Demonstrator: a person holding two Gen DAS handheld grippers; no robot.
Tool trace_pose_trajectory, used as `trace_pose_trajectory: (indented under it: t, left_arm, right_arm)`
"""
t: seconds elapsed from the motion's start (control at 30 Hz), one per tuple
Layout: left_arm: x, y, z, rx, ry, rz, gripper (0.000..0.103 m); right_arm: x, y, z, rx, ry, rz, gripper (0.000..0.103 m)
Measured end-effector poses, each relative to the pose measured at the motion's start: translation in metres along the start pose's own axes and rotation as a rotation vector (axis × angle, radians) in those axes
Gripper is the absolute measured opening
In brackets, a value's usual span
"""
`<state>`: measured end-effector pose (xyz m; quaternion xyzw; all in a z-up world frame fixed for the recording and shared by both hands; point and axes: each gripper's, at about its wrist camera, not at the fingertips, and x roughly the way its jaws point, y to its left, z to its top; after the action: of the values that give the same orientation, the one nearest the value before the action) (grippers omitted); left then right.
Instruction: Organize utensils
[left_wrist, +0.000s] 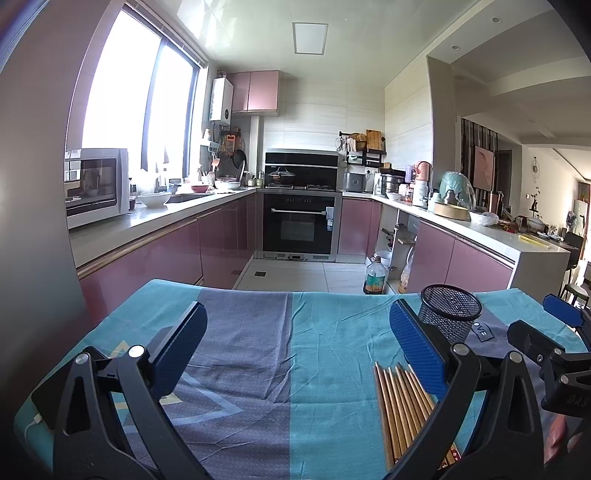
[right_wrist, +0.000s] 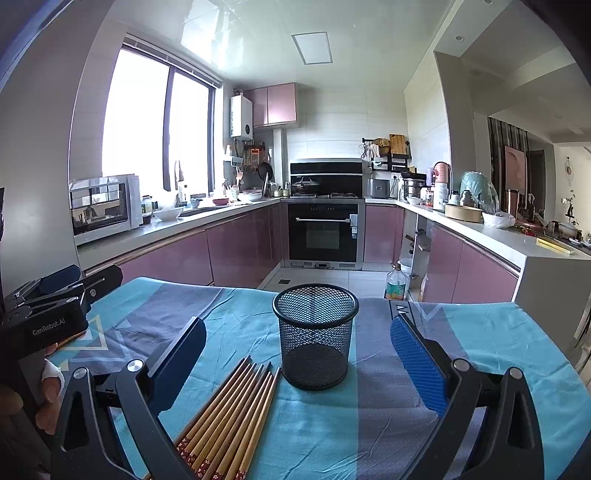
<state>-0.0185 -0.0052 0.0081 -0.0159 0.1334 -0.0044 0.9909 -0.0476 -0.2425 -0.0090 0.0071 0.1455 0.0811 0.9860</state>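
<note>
Eight chopsticks beside one mesh cup; claws spread.

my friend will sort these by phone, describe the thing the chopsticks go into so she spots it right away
Start at the table with the blue and grey cloth. Near its far edge stands a black wire-mesh cup, upright and empty, just beyond the tips of the chopsticks. It is the only upright container on the cloth.

Both wrist views face the kitchen from low over the table, sharing the mesh cup.
</note>
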Motion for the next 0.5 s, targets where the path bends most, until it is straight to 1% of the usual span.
trace_pose_trajectory:
  t: [0.5]
  left_arm:
    - [0.0021, -0.0001, 0.0001, -0.001, 0.001, 0.003, 0.097]
  right_arm:
    - [0.0011, -0.0016, -0.0025, 0.008, -0.001, 0.008, 0.097]
